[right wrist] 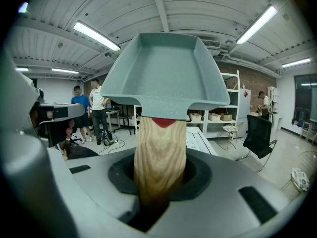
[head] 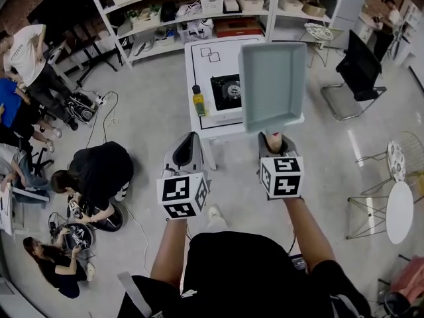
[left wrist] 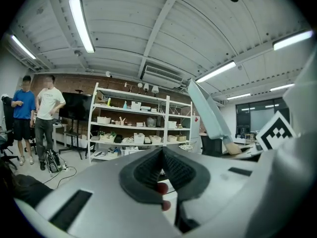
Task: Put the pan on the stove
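Pan [head: 273,78]: grey-blue, square, wooden handle [right wrist: 159,148]. It is carried in the air, open side up in the head view, and rests on nothing.

Right hand-held gripper [head: 273,146]: jaws part-way closed and clamped on the handle. The right gripper view shows the pads pressing both sides of the wood. The pan's long axis runs straight out from the jaws, handle end toward the person.

Stove [head: 227,90]: black single burner on the white tabletop [head: 207,71]. It lies ahead of the right hand-held gripper and off to its left, lower than the pan. Judged, the pan must travel forward, left and down. A yellow-filled bottle [head: 198,101] stands just left of the stove, on the side away from the approach.

Left hand-held gripper [head: 187,150]: jaws together with nothing between them, level with the right one and left of the stove's line. It is about as near sideways, but empty.

Hard to read:
- The pan's left rim covers the stove's right edge in the head view.
- Burner detail is too small to make out.
- Neither gripper view shows the stove.
- The pan's height above the tabletop cannot be judged.
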Action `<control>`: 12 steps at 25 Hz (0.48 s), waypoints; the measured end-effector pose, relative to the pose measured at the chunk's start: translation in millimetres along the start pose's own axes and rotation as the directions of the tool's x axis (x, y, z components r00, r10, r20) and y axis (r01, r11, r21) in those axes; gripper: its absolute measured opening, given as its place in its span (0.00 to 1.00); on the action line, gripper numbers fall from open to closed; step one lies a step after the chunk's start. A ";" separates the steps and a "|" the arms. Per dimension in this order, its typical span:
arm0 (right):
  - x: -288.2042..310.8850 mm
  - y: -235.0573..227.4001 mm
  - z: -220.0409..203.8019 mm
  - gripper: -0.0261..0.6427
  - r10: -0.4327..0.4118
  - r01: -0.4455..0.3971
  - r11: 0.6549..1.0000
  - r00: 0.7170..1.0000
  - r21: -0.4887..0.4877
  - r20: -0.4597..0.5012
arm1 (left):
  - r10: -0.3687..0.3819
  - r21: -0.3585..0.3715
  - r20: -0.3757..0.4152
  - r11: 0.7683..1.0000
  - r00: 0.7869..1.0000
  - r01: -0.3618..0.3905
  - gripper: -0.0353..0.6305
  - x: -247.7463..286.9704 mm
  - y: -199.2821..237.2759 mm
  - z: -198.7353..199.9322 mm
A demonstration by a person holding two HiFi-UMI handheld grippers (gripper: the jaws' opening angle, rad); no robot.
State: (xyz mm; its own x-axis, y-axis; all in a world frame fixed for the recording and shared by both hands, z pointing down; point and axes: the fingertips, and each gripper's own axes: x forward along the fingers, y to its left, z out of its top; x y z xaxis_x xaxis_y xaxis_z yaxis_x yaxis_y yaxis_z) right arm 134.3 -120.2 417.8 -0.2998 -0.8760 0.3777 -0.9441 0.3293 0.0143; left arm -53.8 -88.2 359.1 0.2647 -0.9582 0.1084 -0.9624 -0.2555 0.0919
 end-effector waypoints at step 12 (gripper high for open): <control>76.5 28.1 29.9 0.15 -0.041 0.041 0.999 0.999 -0.019 -0.036 | -0.040 -0.012 -0.008 0.999 0.999 0.040 0.06 61.4 74.4 13.2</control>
State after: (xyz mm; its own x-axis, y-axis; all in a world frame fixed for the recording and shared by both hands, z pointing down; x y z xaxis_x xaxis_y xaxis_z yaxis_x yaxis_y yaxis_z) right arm 80.7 -188.5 419.4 -0.2555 -0.8758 0.4095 -0.9527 0.3001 0.0475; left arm -109.9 -167.8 359.6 0.3037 -0.9461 0.1125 -0.9503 -0.2922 0.1080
